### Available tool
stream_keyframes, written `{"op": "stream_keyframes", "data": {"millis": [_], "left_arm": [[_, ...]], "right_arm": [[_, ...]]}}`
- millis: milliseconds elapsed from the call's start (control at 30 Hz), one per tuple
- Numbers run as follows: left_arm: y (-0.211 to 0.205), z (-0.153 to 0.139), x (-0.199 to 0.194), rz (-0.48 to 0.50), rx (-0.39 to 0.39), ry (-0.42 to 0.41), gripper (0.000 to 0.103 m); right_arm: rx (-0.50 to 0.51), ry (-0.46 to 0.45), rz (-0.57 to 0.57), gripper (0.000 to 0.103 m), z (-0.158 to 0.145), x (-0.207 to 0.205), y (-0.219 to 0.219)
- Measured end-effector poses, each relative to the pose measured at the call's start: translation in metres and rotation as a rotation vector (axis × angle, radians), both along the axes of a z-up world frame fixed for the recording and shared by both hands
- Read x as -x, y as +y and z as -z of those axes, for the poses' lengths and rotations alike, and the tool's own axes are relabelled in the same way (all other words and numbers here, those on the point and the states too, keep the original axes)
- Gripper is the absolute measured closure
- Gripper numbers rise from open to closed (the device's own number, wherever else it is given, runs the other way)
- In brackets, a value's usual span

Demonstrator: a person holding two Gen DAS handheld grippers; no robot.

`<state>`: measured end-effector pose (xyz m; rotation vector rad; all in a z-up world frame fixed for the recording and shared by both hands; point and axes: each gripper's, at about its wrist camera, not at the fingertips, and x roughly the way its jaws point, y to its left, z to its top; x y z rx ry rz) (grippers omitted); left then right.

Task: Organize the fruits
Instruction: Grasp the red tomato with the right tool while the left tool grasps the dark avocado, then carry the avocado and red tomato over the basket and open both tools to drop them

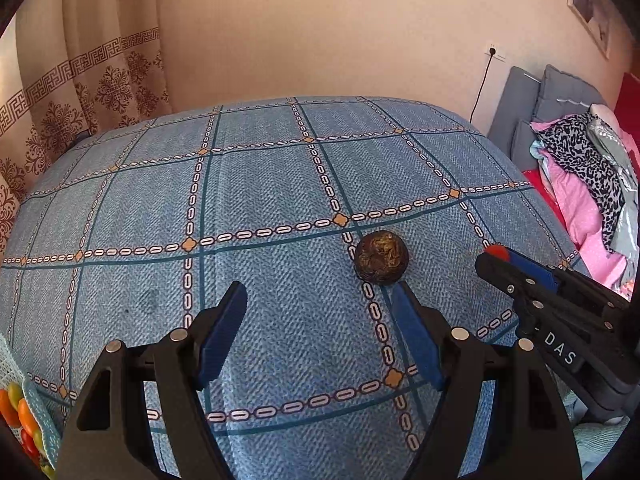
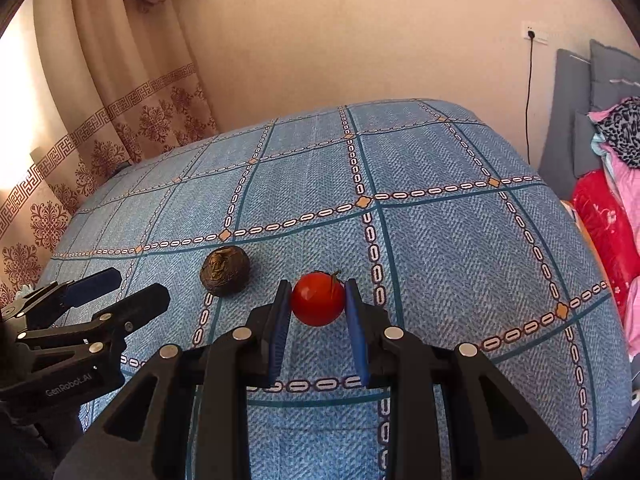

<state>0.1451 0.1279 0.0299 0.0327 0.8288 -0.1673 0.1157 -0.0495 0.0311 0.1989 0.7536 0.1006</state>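
Blue checked cloth [image 2: 460,248] covers the table beneath a beige wall and patterned curtain [image 2: 132,128]. Between the blue pads of my right gripper [image 2: 318,300] sits a red tomato [image 2: 317,299], both fingers pressed against its sides, off the cloth or barely above it. My left gripper [image 1: 320,304] hangs with fingers spread wide and empty, a dark wrinkled fruit [image 1: 381,256] lying on the cloth just beyond its right fingertip.
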Motion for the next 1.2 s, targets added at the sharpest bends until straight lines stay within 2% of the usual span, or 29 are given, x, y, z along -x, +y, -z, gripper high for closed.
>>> {"op": "stream_keyframes", "data": {"millis": [367,433,733,1200], "left_arm": [[-0.034,0.016,-0.031,0.088,-0.006,0.023,0.03],[-0.038,0.02,-0.036,0.098,-0.01,0.04,0.039],[-0.05,0.029,-0.044,0.121,0.011,0.067,0.062],[-0.023,0.019,-0.003,0.058,0.013,0.045,0.062]], "right_arm": [[-0.02,0.0,0.06,0.076,0.002,0.003,-0.019],[-0.023,0.004,0.057,0.076,0.003,0.001,-0.019],[-0.025,0.007,0.054,0.076,0.006,-0.004,-0.014],[0.004,-0.018,0.034,0.076,0.004,0.001,-0.002]]}}
